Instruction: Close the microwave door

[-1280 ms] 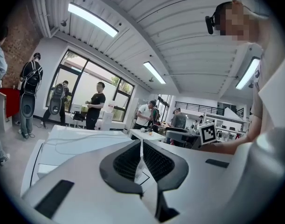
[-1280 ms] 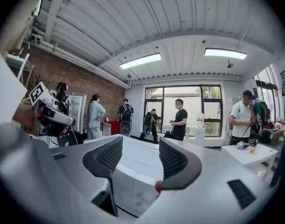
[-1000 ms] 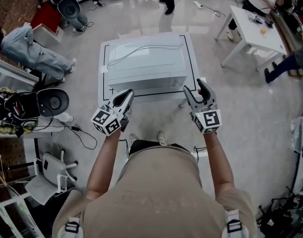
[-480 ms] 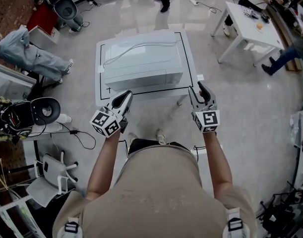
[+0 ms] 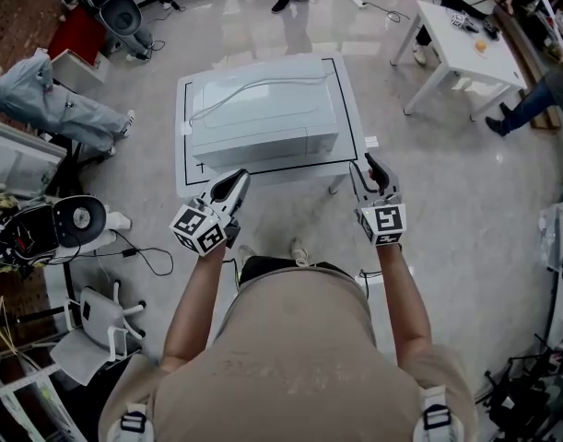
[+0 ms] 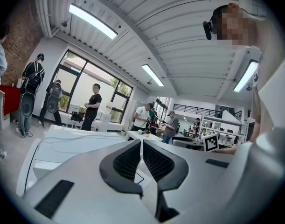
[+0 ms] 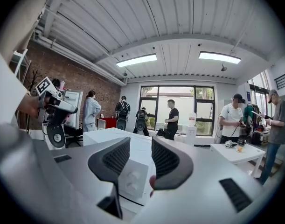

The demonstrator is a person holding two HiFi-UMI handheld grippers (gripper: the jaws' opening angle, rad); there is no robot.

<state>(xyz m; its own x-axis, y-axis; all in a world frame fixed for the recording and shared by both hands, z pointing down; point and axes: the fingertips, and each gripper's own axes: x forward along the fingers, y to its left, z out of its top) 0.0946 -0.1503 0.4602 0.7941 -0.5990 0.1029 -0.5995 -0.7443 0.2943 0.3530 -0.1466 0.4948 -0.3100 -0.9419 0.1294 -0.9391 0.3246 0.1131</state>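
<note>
White-bodied left gripper [image 5: 237,178] hangs nearest, its jaws pressed together on nothing, the right gripper [image 5: 373,162] level with it has jaws closing, a narrow empty gap between them, and just beyond both sits the microwave [image 5: 263,122] on the bench [image 5: 348,90]

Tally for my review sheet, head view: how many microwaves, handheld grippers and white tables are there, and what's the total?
microwave: 1
grippers: 2 (left gripper; right gripper, jaws closing with nothing between them)
white tables: 2 (microwave's table; side table)
Total: 5
</note>
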